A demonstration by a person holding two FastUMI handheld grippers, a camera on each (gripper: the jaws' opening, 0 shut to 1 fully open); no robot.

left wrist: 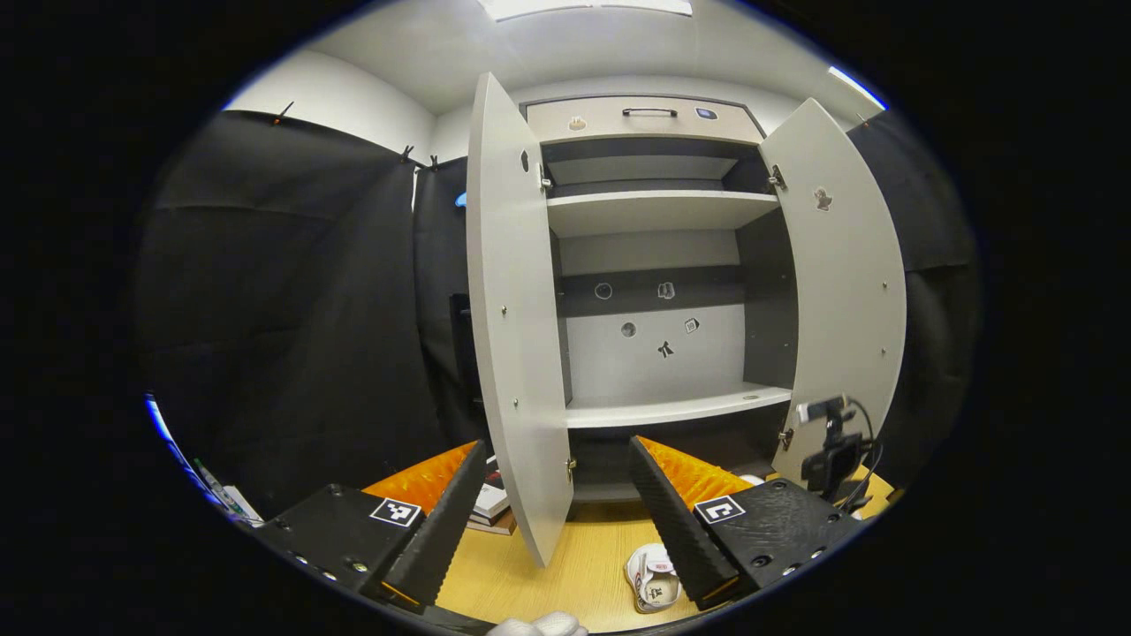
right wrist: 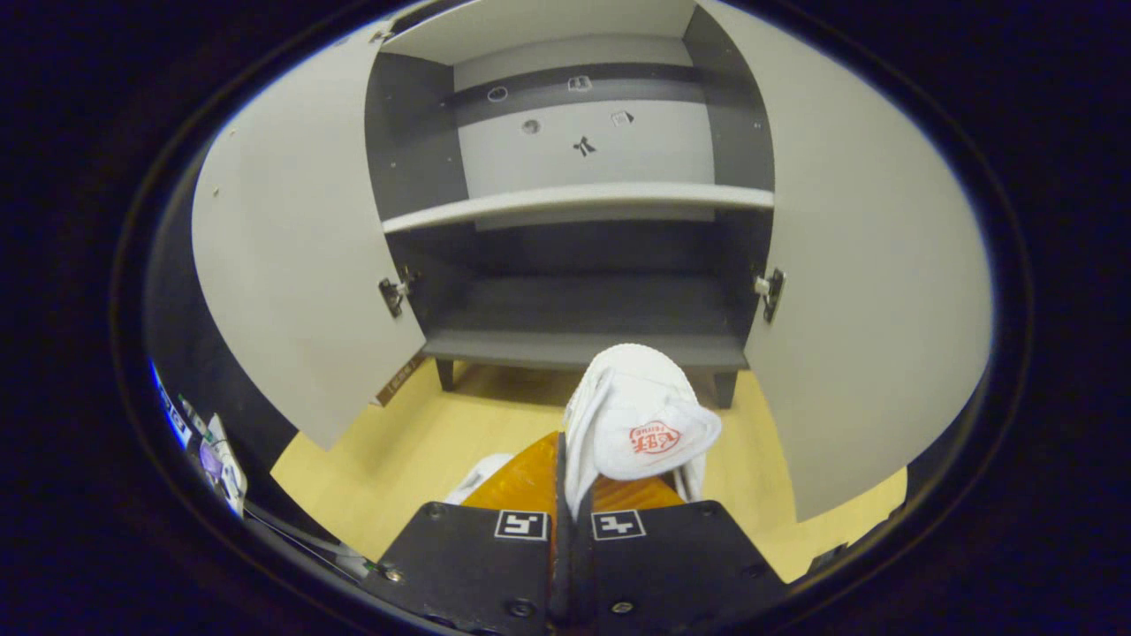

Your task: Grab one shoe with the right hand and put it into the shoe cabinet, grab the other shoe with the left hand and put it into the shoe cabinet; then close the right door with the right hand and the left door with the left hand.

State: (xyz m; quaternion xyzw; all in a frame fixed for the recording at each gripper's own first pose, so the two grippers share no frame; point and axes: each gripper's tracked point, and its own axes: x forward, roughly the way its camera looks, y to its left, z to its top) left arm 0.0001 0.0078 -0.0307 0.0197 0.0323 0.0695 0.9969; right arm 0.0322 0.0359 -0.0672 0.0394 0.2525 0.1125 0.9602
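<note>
In the right gripper view my right gripper [right wrist: 565,450] is shut on a white shoe [right wrist: 641,415] with a red logo, held above the wooden floor just in front of the shoe cabinet's bottom shelf [right wrist: 583,349]. A bit of the second white shoe [right wrist: 482,473] peeks out on the floor to the left of the fingers. In the left gripper view my left gripper [left wrist: 558,446] stands open with nothing between its fingers, facing the cabinet [left wrist: 658,212]. The second white shoe [left wrist: 652,579] lies on the floor below it. Both doors stand open.
The left door [left wrist: 517,336] and the right door [left wrist: 844,291] swing out toward me. Books [left wrist: 490,503] lie on the floor by the left door. A black camera rig with cables [left wrist: 831,450] sits low beside the right door. The floor is light wood [left wrist: 530,574].
</note>
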